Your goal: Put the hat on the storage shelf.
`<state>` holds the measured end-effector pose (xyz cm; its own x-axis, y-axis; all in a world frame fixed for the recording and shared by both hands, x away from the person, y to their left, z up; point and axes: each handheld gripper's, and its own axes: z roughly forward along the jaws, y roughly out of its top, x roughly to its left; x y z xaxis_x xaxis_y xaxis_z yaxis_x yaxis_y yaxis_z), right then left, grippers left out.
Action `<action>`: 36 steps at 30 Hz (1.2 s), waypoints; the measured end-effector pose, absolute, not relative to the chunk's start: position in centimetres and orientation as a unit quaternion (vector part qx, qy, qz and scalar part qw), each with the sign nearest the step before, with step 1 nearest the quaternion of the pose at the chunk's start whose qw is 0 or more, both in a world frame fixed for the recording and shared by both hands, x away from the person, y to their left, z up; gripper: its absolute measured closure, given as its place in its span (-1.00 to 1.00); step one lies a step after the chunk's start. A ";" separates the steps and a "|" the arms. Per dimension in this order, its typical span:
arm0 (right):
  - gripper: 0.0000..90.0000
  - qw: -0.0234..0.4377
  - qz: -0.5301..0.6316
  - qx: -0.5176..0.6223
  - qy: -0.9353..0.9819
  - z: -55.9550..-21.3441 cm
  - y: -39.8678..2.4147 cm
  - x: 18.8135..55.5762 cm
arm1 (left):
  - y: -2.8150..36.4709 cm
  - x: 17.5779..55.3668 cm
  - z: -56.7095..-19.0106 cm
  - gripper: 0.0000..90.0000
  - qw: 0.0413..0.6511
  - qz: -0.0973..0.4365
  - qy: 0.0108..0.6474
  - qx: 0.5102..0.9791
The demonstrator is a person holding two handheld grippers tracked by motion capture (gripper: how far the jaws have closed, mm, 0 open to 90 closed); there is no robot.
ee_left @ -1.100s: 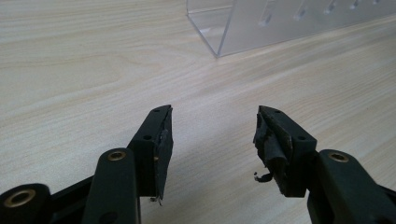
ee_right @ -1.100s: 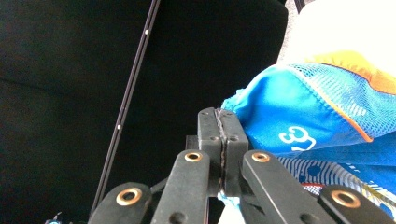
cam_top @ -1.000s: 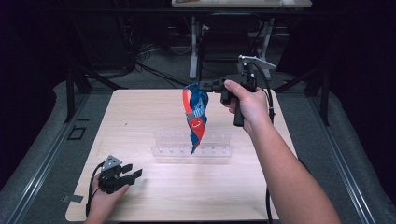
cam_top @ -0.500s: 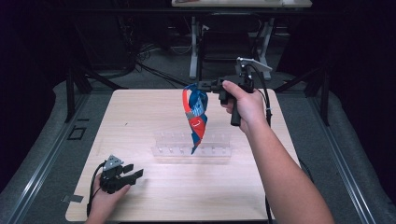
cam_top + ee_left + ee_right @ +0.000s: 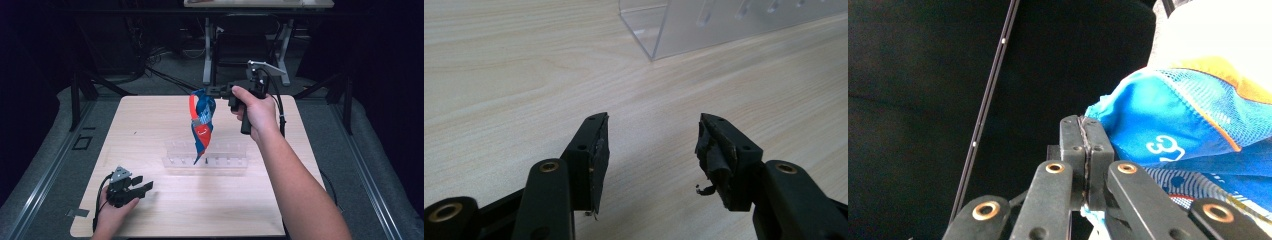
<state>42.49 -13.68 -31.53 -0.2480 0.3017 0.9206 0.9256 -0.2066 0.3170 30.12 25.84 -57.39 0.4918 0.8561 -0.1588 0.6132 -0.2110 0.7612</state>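
Left gripper (image 5: 134, 189) at lower left, jaws wide apart over the pale wooden table (image 5: 150, 130), one clear acrylic rack (image 5: 205, 161) mid-frame, one blue-orange-red fabric garment (image 5: 201, 125) hanging lengthwise, tip downward above the rack, right gripper (image 5: 212, 92) clamped on its top.

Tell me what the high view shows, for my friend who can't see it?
The right gripper holds a blue and orange cloth dangling above a clear plastic rack on a light wooden table. The left gripper rests open near the front corner.
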 end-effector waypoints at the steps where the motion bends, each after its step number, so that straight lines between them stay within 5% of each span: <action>1: 1.00 0.281 -0.553 -0.546 -0.563 -31.5 -13.8 42.5 | 25.8 30.1 -57.4 0.05 0.403 0.147 0.481 0.764; 15: 1.00 0.274 -0.560 -0.556 -0.550 -32.2 -16.8 42.3 | 24.6 29.8 -57.1 0.05 0.409 0.151 0.466 0.770; 36: 1.00 0.291 -0.553 -0.539 -0.565 -32.4 -13.9 42.5 | 18.9 29.7 -53.3 0.06 0.462 0.167 0.387 0.781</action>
<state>42.54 -13.90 -32.44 -0.2487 0.2875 0.9250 0.9308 -0.1931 0.3103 29.66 18.93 -53.35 0.6450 0.7580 -0.0967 0.4499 -0.2744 0.8499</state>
